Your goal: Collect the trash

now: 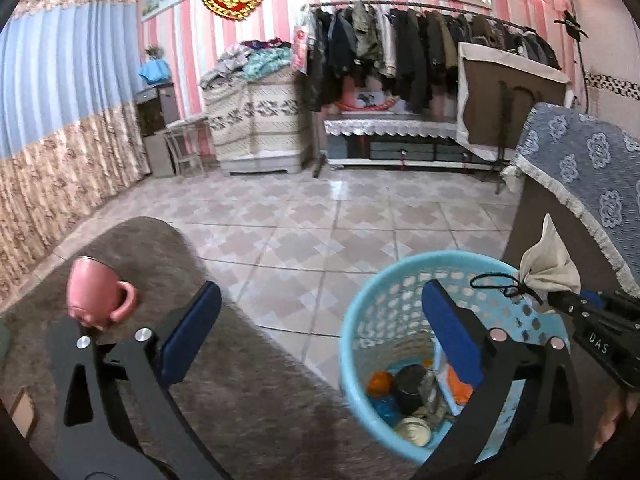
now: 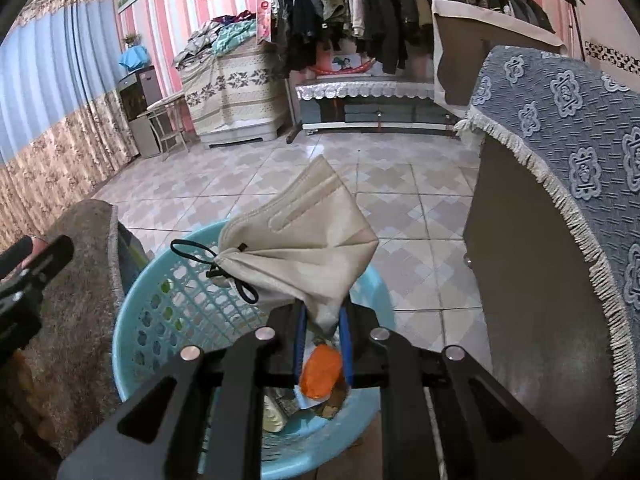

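Observation:
My right gripper (image 2: 322, 314) is shut on a beige face mask (image 2: 304, 240) with black ear loops and holds it just above a light blue plastic trash basket (image 2: 132, 344). The mask (image 1: 550, 264), the right gripper (image 1: 554, 298) and the basket (image 1: 360, 320) also show in the left wrist view. The basket holds several pieces of trash, among them an orange wrapper (image 2: 320, 372) and a can (image 1: 414, 430). My left gripper (image 1: 320, 320) is open and empty, above the edge of a grey-brown rug and the basket's left side.
A pink mug (image 1: 96, 296) stands upside down on the grey-brown rug (image 1: 248, 400) at the left. A cabinet under a blue patterned cloth (image 2: 560, 128) stands right of the basket. A tiled floor (image 1: 320, 220), a clothes rack (image 1: 420, 40) and covered furniture lie beyond.

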`<state>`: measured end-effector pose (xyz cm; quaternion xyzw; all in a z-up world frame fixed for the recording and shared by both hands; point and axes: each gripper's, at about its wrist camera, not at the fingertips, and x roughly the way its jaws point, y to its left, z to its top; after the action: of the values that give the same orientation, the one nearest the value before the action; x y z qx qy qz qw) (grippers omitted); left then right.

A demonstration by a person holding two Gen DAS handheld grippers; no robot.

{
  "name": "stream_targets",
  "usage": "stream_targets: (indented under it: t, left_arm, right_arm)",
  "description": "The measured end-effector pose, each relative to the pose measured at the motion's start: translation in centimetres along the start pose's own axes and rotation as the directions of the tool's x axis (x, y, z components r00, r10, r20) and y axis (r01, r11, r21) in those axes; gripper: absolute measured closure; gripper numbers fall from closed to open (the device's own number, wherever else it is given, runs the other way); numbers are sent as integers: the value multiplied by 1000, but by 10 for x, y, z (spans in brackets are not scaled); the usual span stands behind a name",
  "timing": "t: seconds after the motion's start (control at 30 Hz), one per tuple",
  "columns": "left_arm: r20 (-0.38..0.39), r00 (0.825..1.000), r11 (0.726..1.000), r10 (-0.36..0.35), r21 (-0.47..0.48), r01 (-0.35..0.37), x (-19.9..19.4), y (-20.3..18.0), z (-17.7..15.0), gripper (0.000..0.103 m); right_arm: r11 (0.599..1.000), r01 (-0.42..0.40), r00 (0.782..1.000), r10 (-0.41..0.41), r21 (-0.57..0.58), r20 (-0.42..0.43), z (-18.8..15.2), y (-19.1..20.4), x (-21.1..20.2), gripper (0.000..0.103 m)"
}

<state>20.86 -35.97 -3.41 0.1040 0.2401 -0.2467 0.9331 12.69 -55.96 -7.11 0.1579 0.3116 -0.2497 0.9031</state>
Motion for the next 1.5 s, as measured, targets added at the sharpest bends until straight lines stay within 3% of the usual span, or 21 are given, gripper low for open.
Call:
stream_targets:
  t: [0.1,0.13,0.17,0.2,0.3,0.37,0.57,0.77,0.93,1.1,1.3,1.5]
  left_arm:
    - [-2,1000,999,-14,-32,14,-2,10,1,6]
    - [0,1000,999,-13,-35,13,-2,11,1,6]
    - [1,1000,999,-13,-34,13,-1,12,1,6]
    - [-1,1000,999,-14,-31,14,-2,12,1,6]
    - [4,1000,1000,-2,-16,2,-3,13,-1,6]
    - [8,1000,1000,0,-13,0,-6,16,1,6]
    - [27,999,998,-25,-61,26,-34,32,5,6]
    - [41,998,993,51,-111,-46,-74,63,-4,6]
    - [41,987,976,156,-159,-148,-118,95,-23,5]
    - [48,969,958,242,-168,-231,-162,121,-40,5]
    - [61,948,929,313,-226,-292,-216,145,-63,5]
    - [47,935,913,352,-236,-332,-250,152,-87,5]
  right_arm:
    - [1000,-15,1000,15,1,0,-1,7,5,83]
    - [1000,-13,1000,13,-3,-4,-1,9,7,71]
    - [1000,-11,1000,11,-5,-9,-2,10,9,52]
    - [1000,-10,1000,10,-1,-12,-4,10,11,45]
    - [1000,-7,1000,7,3,-13,-4,10,13,39]
    - [1000,-1,1000,1,10,-5,-6,9,12,26]
    - [1000,0,1000,0,18,8,-11,12,8,8]
    - [1000,-3,999,4,-20,46,-10,27,-8,5]
    - [995,-95,989,95,-10,117,-10,47,-43,4]
    - [989,-147,982,145,5,120,-14,72,-73,4]
    - [975,-170,970,191,-140,153,-41,114,-122,4]
    - [957,-224,952,255,-184,169,-70,138,-164,4]
